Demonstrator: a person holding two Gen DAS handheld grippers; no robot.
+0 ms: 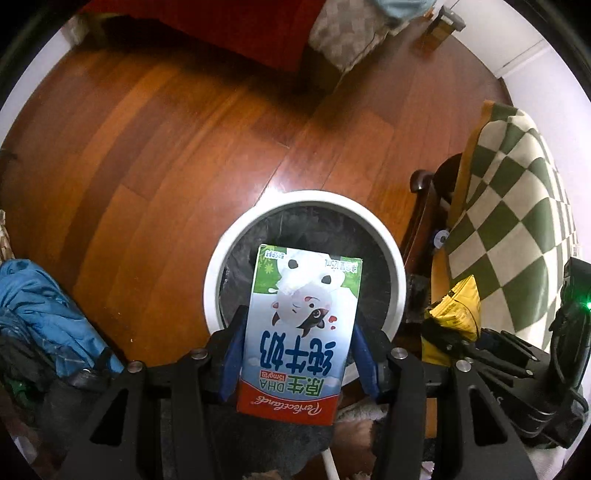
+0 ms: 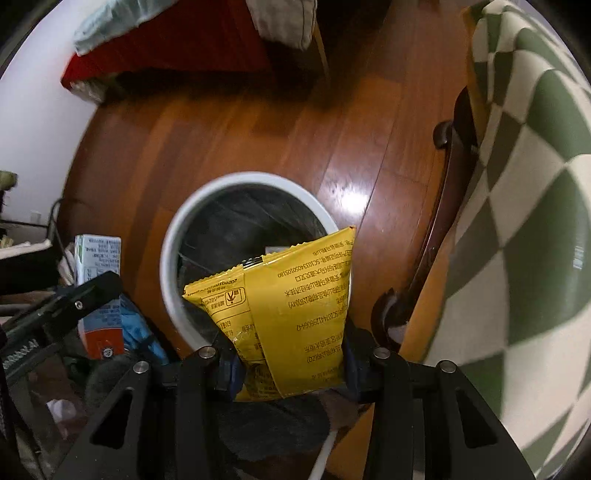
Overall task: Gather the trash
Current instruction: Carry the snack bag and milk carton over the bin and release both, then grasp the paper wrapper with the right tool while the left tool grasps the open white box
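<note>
My left gripper is shut on a small milk carton, white, blue and red with a cartoon cow. It holds the carton above the near rim of a round white trash bin lined with a black bag. My right gripper is shut on a yellow snack wrapper, held over the near right rim of the same bin. The wrapper and right gripper show at the right of the left wrist view. The carton and left gripper show at the left of the right wrist view.
The bin stands on a wooden floor. A green and white checkered cushion lies on dark wooden furniture at the right. A blue garment lies at the left. A red cloth and grey fabric hang at the back.
</note>
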